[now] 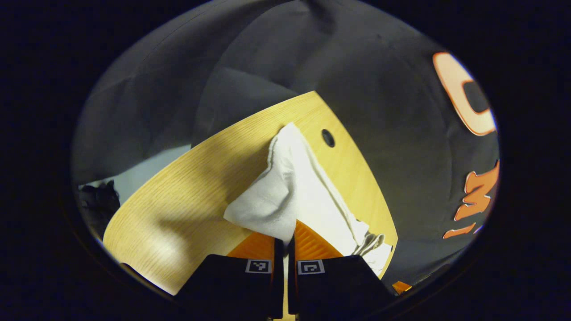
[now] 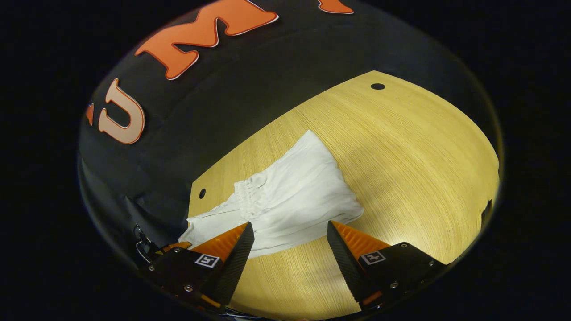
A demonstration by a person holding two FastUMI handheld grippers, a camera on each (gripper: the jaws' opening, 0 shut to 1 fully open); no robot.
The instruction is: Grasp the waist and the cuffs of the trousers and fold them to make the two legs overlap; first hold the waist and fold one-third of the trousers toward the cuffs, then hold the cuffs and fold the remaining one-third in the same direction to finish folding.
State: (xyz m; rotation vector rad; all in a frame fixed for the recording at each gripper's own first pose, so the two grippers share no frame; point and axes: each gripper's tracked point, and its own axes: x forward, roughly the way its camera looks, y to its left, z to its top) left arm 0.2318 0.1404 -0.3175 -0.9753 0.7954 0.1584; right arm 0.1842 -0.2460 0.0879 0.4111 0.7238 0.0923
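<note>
The wooden surface (image 2: 401, 147) spreads ahead of both tongs, with a small round hole (image 2: 378, 86) near its far edge in the right gripper view and another hole (image 2: 202, 193) close to the trousers' waist end. The white trousers (image 2: 290, 196) lie on it just ahead of the right tongs (image 2: 290, 236), partly folded, the gathered elastic waistband (image 2: 245, 196) lying across the cloth to the left of the gap between the 2 fingers. The right tongs are spread wide and hold nothing, their tips just over the near edge of the cloth. In the left gripper view the trousers (image 1: 290, 187) rise from the surface (image 1: 178, 205) in a lifted fold straight ahead of the left tongs (image 1: 285, 240), which are pressed together and pinching the cloth's near edge.
</note>
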